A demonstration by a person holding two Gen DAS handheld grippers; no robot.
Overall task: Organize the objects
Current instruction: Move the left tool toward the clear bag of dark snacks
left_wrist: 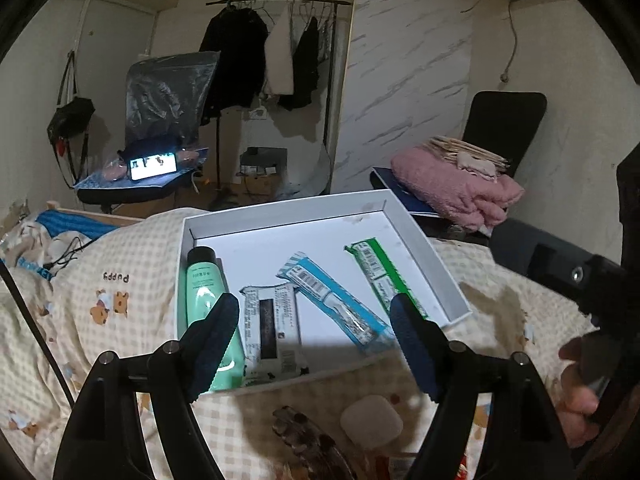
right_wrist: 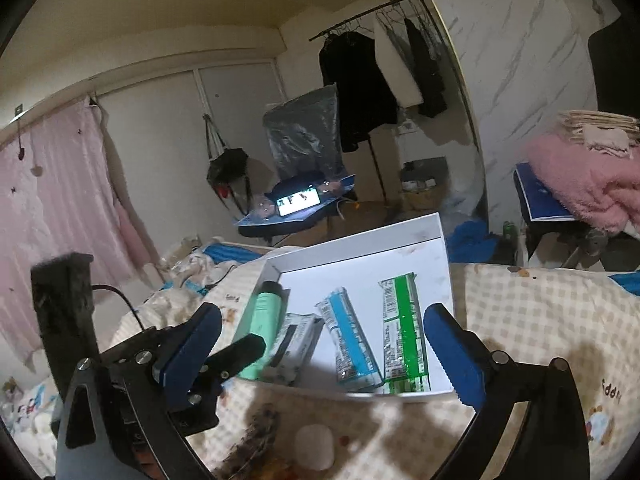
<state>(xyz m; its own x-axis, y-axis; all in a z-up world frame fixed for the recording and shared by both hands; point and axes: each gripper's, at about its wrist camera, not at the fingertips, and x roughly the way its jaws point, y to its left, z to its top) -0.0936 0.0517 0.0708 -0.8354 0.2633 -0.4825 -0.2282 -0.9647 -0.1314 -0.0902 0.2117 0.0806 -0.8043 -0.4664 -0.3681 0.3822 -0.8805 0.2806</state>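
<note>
While the white box [left_wrist: 436, 256] is sitting on the checked bed cover [left_wrist: 132, 280], both tools are hovering over its near edge. The left hand-held gripper [left_wrist: 316, 340] is standing released, nothing between its blue pads, and the right hand-held gripper [right_wrist: 320, 356] is gaping wide and empty too. Inside the box, a mint green tube [left_wrist: 200, 292] is lying along the left wall, a grey packet [left_wrist: 272, 328] beside it, then a blue packet [left_wrist: 332, 300] and a green packet [left_wrist: 380, 272] toward the right wall. A small white case [left_wrist: 370, 420] is resting on the bed by the box's near edge.
</note>
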